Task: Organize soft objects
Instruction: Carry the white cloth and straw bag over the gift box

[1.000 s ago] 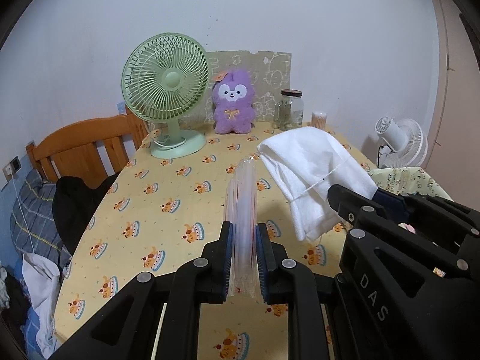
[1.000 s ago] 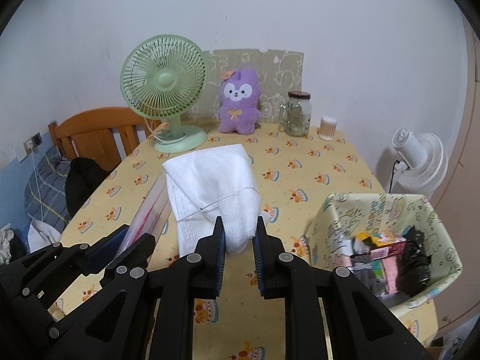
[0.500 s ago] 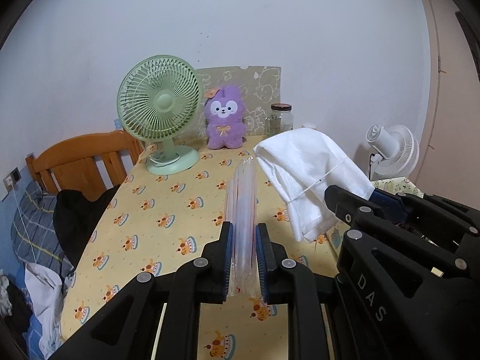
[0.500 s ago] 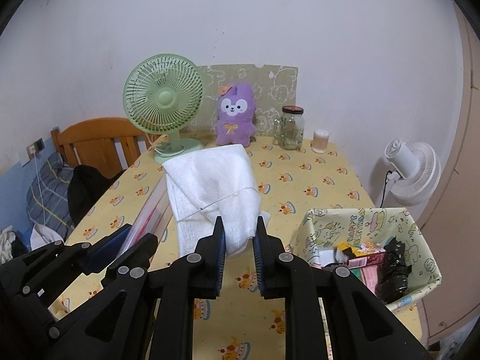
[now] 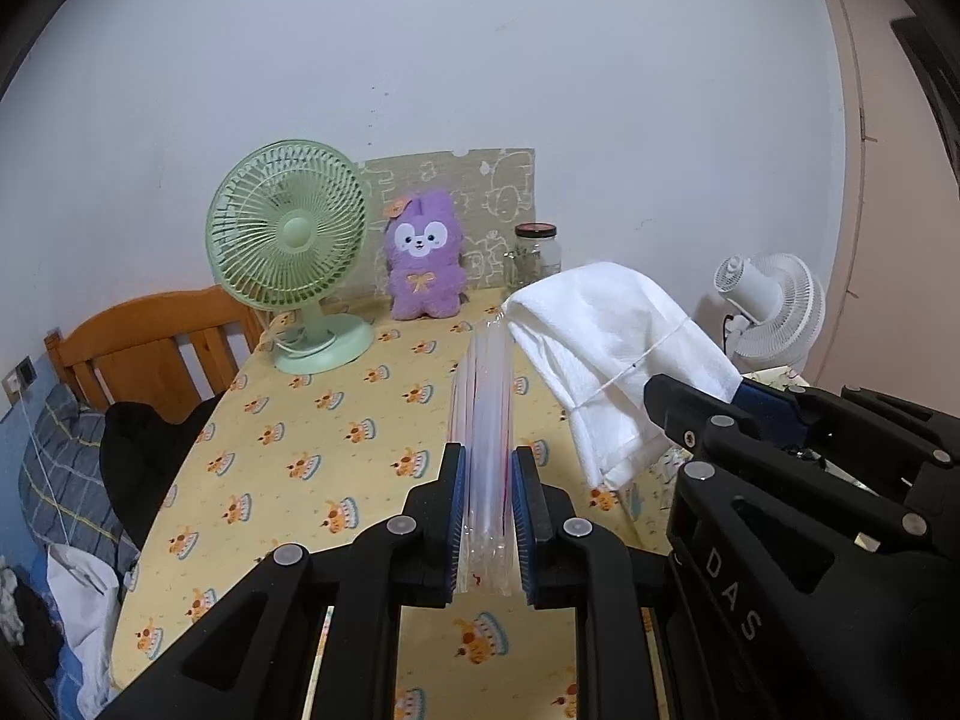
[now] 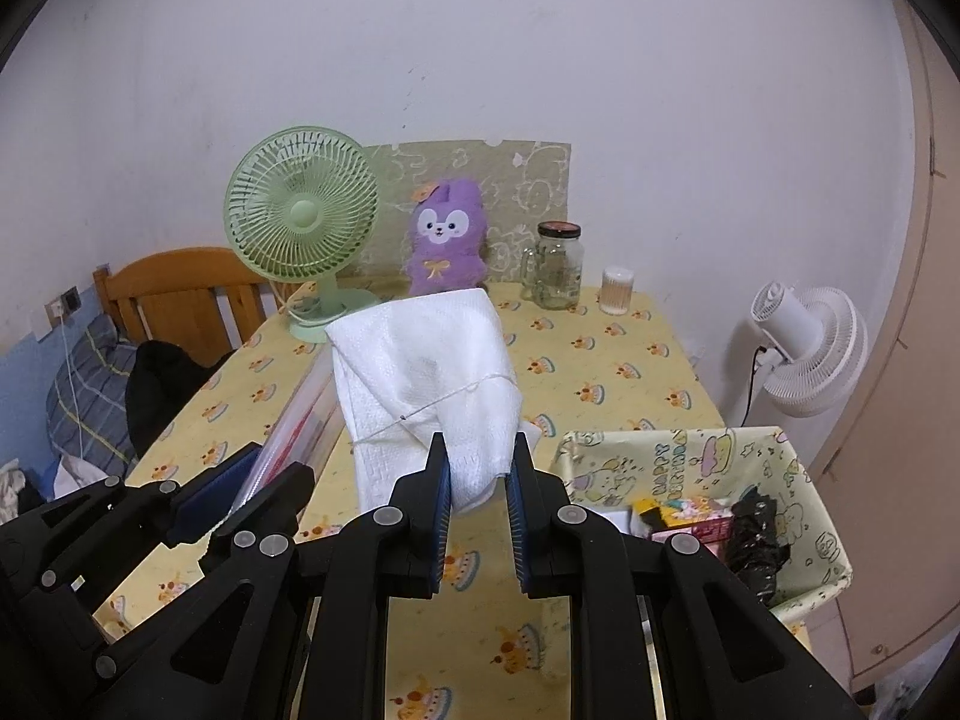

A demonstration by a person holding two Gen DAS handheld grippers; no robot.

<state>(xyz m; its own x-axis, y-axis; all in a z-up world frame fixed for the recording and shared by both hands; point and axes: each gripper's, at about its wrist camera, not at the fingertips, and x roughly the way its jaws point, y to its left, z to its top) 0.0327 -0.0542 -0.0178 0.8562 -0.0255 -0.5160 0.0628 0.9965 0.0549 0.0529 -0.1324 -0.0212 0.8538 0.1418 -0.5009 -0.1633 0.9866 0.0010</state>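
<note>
The left gripper point(image 5: 486, 510) is clamped on a clear zip bag point(image 5: 483, 414), held edge-up above the table point(image 5: 300, 444); the bag looks light, limp and slippery. Just beside it, the right gripper point(image 6: 478, 510) pinches the lower edge of a soft white cloth point(image 6: 429, 378), which droops; a hold nearer its middle looks steadier.

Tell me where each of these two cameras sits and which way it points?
Left wrist view: sits on the left gripper, looking forward over the table toward the wall; its own fingers clamp a clear plastic bag, and the right gripper shows at right.
Right wrist view: sits on the right gripper, facing the same way; its fingers pinch a white cloth, and the left gripper shows at left.
Shared: green fan, purple plush toy, glass jar, white fan.
</note>
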